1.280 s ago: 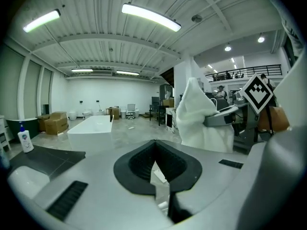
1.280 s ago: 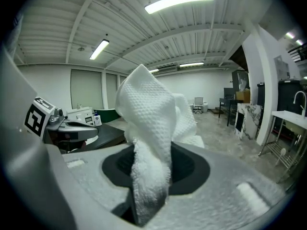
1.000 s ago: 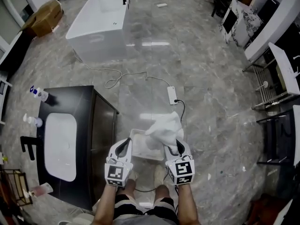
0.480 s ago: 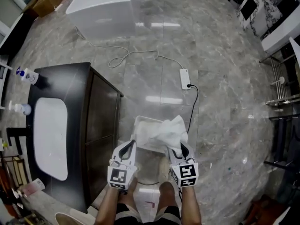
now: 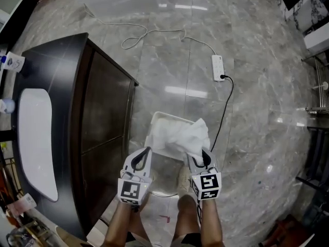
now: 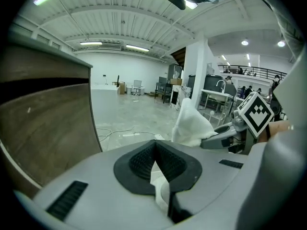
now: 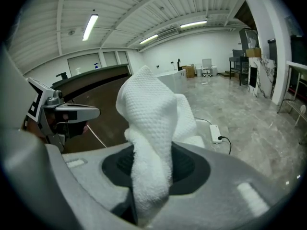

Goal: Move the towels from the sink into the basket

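My right gripper (image 5: 201,159) is shut on a white waffle-weave towel (image 5: 189,137). The cloth bunches up out of the jaws (image 7: 148,128) and drapes over the near right part of the white basket (image 5: 169,116) on the floor. To its left my left gripper (image 5: 142,158) hovers at the basket's near left corner, jaws together at the tips (image 6: 153,150) and nothing seen gripped. From the left gripper view the towel (image 6: 192,126) stands up from the right gripper (image 6: 224,137). The white sink (image 5: 33,138) lies far left in the dark vanity.
The dark vanity cabinet (image 5: 97,122) stands close on the left of the basket. A power strip (image 5: 218,68) and its cables lie on the marble floor beyond. The person's legs and feet are just behind the grippers. Bottles (image 5: 10,62) stand on the vanity top.
Both grippers have sunk toward the floor, the right one carrying the towel. The towel now hangs onto the basket, and the basket looks nearer and larger.
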